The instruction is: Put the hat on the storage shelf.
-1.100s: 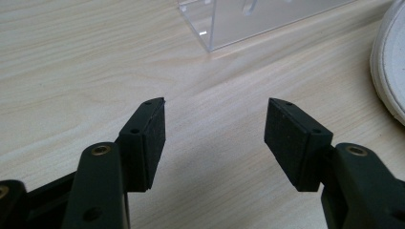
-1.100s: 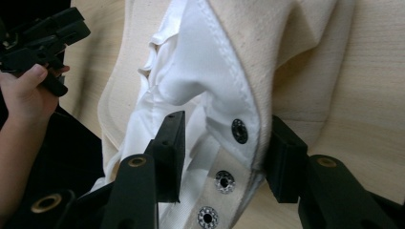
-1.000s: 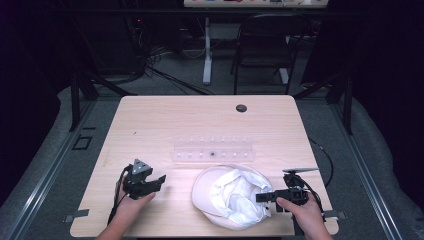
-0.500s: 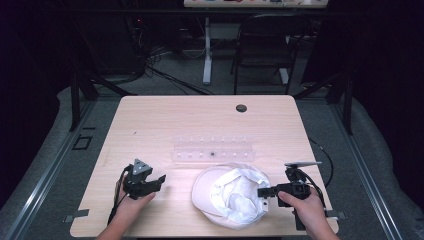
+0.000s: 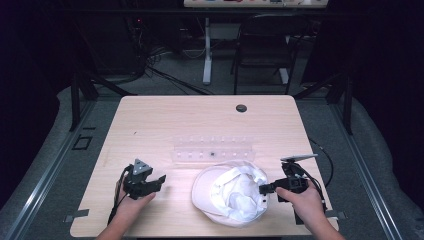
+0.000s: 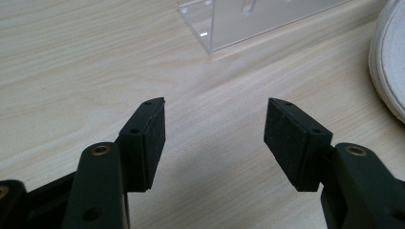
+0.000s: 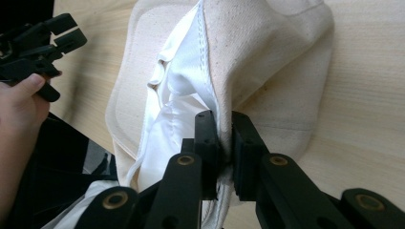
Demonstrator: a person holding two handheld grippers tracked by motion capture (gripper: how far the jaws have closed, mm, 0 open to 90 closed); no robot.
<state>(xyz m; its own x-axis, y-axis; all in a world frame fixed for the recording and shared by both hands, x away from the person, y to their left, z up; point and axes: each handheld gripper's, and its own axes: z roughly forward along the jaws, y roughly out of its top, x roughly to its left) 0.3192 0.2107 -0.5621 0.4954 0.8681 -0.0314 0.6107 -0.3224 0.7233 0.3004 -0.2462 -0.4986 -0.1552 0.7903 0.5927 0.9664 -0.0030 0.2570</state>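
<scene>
Over the last second our right claw (image 5: 262,189) has slid from the cap's far right side in toward its edge, and its jaws are now pinched shut on the fabric rim of the cream-white canvas cap (image 5: 230,194). In the right gripper view the two black jaws stand close together with the cap's stitched edge (image 7: 224,119) sandwiched between them, the white lining bunched up just to the inside. That cap lies upside down on the pale wood tabletop (image 5: 200,120), at about 5 o'clock from the tabletop's middle, close to our near edge.

Our left claw (image 5: 159,180) has barely moved; it rests at about 7 o'clock, well apart from the cap, jaws spread wide over bare wood in the left gripper view, holding nothing. The cap's brim (image 6: 388,62) shows at the right margin there, near but not touching.

The clear acrylic rack (image 5: 212,149) sits at 12 o'clock from the cap, just beside its far edge, untouched.

We judge the grip on the rim now made, so the cap seems ready to be lifted or turned; the left claw is free to take the opposite side.
</scene>
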